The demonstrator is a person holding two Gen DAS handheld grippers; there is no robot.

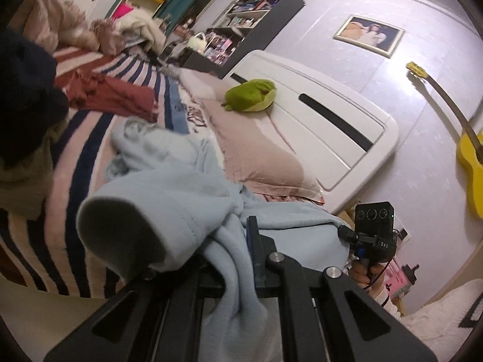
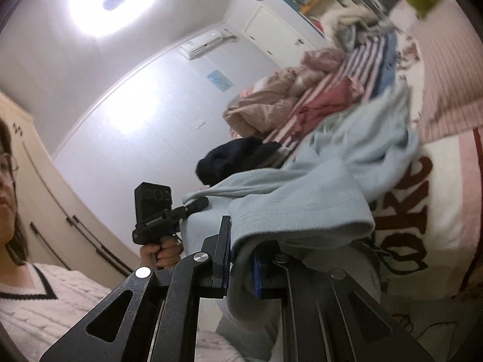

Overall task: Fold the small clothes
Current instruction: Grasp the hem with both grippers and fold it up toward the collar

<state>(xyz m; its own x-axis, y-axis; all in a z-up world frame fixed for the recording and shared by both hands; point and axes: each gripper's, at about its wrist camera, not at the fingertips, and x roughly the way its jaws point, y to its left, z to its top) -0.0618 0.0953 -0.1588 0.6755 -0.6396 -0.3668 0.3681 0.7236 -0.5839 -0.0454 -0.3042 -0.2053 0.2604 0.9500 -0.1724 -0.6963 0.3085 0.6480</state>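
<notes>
A light blue garment (image 1: pixel 169 187) is lifted above the striped bed, stretched between both grippers. My left gripper (image 1: pixel 238 241) is shut on one edge of it, with a cuff opening (image 1: pixel 120 235) hanging to the left. My right gripper (image 2: pixel 241 250) is shut on another hemmed edge of the same light blue garment (image 2: pixel 302 199). Each gripper shows in the other's view: the right one (image 1: pixel 372 235) beyond the cloth, the left one (image 2: pixel 157 214) held in a hand.
The bed's striped blanket (image 1: pixel 78 138) carries a dark red garment (image 1: pixel 120 93), a dark navy garment (image 1: pixel 24 90) and a pink heap (image 1: pixel 51 18). A pink pillow (image 1: pixel 256 147), green plush (image 1: pixel 250 95), white headboard (image 1: pixel 332 120), yellow guitar (image 1: pixel 471 157).
</notes>
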